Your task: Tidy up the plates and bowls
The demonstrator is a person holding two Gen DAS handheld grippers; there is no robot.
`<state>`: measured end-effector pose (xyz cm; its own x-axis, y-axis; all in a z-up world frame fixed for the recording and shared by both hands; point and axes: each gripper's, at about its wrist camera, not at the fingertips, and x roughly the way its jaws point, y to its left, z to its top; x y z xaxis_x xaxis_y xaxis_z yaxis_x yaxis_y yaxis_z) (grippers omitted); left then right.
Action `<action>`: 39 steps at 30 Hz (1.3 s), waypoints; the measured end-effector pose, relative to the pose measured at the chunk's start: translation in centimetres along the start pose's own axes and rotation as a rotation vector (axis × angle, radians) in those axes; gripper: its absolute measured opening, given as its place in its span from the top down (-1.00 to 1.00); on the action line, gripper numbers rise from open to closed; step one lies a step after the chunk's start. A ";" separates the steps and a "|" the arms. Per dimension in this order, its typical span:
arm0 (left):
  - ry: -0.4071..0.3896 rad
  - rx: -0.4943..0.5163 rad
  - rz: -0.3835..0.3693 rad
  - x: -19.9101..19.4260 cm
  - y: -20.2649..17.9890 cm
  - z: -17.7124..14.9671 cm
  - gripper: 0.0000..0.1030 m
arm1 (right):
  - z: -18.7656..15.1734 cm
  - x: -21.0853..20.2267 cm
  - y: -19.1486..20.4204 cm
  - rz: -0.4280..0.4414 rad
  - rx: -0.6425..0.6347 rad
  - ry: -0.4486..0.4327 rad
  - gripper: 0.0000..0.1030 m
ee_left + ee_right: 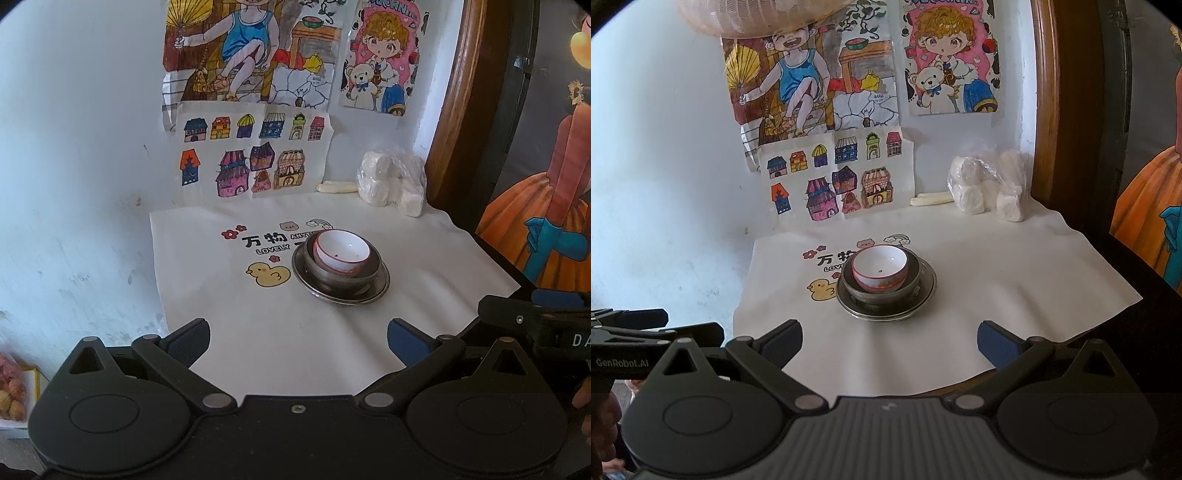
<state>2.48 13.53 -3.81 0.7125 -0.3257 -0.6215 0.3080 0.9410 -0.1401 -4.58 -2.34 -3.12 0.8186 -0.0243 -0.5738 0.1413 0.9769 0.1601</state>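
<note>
Left gripper (298, 343): fingers (190, 341) spread wide, blue pads well apart, holding and touching nothing; it hangs over the near edge of the cloth.
Right gripper (889, 343): fingers (783, 341) equally wide apart, empty, touching nothing; the stack lies at 12 o'clock from it.
Stack position: near the middle of the white printed cloth (332, 332), at about 1 o'clock from the left gripper's gap, well apart from both grippers.
White bowl (341, 254): red-rimmed, sits inside the metal bowl, mouth up but tipped slightly toward 10 o'clock, resting against that side.
Metal bowl (369, 271): upright, mouth up, standing on the plate.
Metal plate (380, 286): flat on the cloth, bottom of the stack; round, so no long axis shows.
Duck print (267, 273): just beside the plate at 9 o'clock.
Bagged white lumps (391, 181): at the far right corner, 1 o'clock from the stack.
</note>
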 end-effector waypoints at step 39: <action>0.028 -0.014 -0.010 2.3 0.0 0.7 -0.98 | 0.5 1.9 -0.7 0.002 0.000 0.024 -1.00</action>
<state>4.56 12.75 -4.69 0.6913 -0.3326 -0.6415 0.3058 0.9390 -0.1573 -2.80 -3.16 -3.93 0.8052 -0.0172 -0.5928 0.1398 0.9769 0.1615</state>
